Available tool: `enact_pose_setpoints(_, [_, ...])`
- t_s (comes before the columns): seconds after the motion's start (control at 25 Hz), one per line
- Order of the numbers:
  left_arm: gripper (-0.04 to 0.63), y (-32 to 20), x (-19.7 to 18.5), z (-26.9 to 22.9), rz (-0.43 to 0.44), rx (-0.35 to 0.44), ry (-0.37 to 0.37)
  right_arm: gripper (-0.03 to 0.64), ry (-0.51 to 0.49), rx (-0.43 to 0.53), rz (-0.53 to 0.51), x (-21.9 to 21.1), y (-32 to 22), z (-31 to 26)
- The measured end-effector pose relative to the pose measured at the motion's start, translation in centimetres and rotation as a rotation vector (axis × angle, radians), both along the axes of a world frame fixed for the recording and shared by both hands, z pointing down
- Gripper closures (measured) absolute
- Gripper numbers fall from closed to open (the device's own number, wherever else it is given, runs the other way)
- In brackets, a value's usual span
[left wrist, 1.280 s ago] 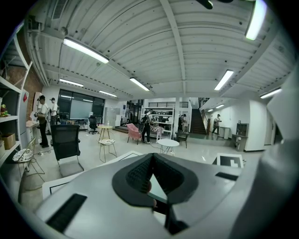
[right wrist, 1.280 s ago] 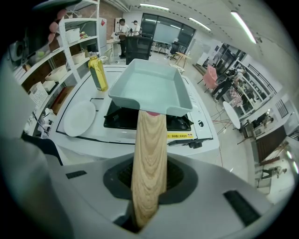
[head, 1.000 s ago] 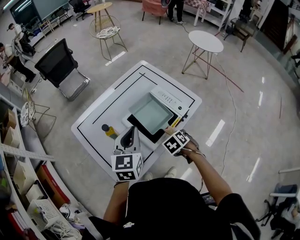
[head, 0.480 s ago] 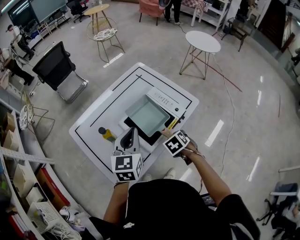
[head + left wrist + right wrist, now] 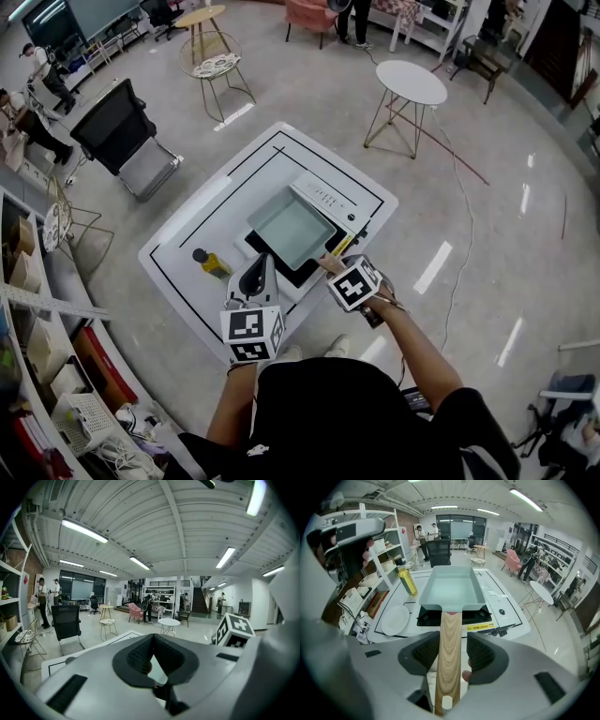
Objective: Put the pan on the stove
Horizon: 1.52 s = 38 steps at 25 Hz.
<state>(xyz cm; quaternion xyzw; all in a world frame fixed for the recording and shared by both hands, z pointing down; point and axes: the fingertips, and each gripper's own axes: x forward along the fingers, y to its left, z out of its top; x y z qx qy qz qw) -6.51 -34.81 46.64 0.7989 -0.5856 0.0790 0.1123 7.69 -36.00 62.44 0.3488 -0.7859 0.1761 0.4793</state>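
Right gripper point(image 5: 453, 652) tilts steeply down, jaws just opened around pan handle point(image 5: 449, 630).

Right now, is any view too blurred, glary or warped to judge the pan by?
Head view: sharp, fisheye-bent at the edges; glare streaks on the floor, none on the pan. Right gripper view: sharp, evenly lit, wooden handle clear. Left gripper view: ceiling lights bright, corners black.
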Motion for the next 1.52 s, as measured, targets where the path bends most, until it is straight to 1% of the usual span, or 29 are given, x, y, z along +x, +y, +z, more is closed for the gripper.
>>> enact_pose_setpoints(0.2, [0.585, 0.9, 1.8, 0.2, -0.026, -0.005, -0.012, 0.453, -0.079, 0.043, 0.000, 0.9, 0.2, -2.5])
enact_pose_setpoints(0.32, [0.586, 1.7, 2.8, 0.6, -0.050, -0.009, -0.019, 0.453, -0.101, 0.094, -0.021, 1.5, 0.4, -3.9])
enact_pose_setpoints(0.44, [0.586, 2.4, 3.7, 0.6, -0.062, -0.012, -0.019, 0.454, -0.120, 0.111, -0.025, 2.2, 0.5, -4.6])
enact_pose_setpoints(0.52, [0.585, 2.9, 4.1, 0.4, -0.061, -0.013, -0.026, 0.459, -0.144, 0.133, -0.005, 2.5, 0.4, -5.1])
enact_pose_setpoints(0.68, [0.586, 3.7, 4.3, -0.3, -0.056, 0.002, -0.039, 0.495, -0.231, 0.167, 0.068, 2.7, 0.4, -6.6])
enact_pose_setpoints(0.76, [0.585, 4.2, 4.2, -0.6, -0.053, 0.013, -0.039, 0.504, -0.246, 0.192, 0.083, 2.7, 0.7, -7.4])
enact_pose_setpoints(1.0, [0.585, 7.2, 3.1, -1.8, -0.029, 0.034, -0.041, 0.534, -0.259, 0.237, 0.112, 1.5, 3.2, -9.7])
enact_pose_setpoints(1.2, [0.586, 11.2, 1.7, -2.7, -0.010, 0.054, -0.042, 0.568, -0.263, 0.297, 0.136, 0.3, 6.6, -11.5])
enact_pose_setpoints(1.28, [0.584, 12.9, 1.1, -3.1, -0.008, 0.062, -0.042, 0.595, -0.278, 0.332, 0.145, -0.3, 8.1, -12.5])
enact_pose_setpoints(1.36, [0.586, 14.6, 0.4, -3.3, -0.006, 0.070, -0.041, 0.609, -0.296, 0.358, 0.152, -0.9, 9.6, -13.2])
enact_pose_setpoints(1.52, [0.586, 17.7, -1.0, -3.8, -0.004, 0.086, -0.038, 0.615, -0.325, 0.380, 0.130, -2.6, 12.6, -14.2])
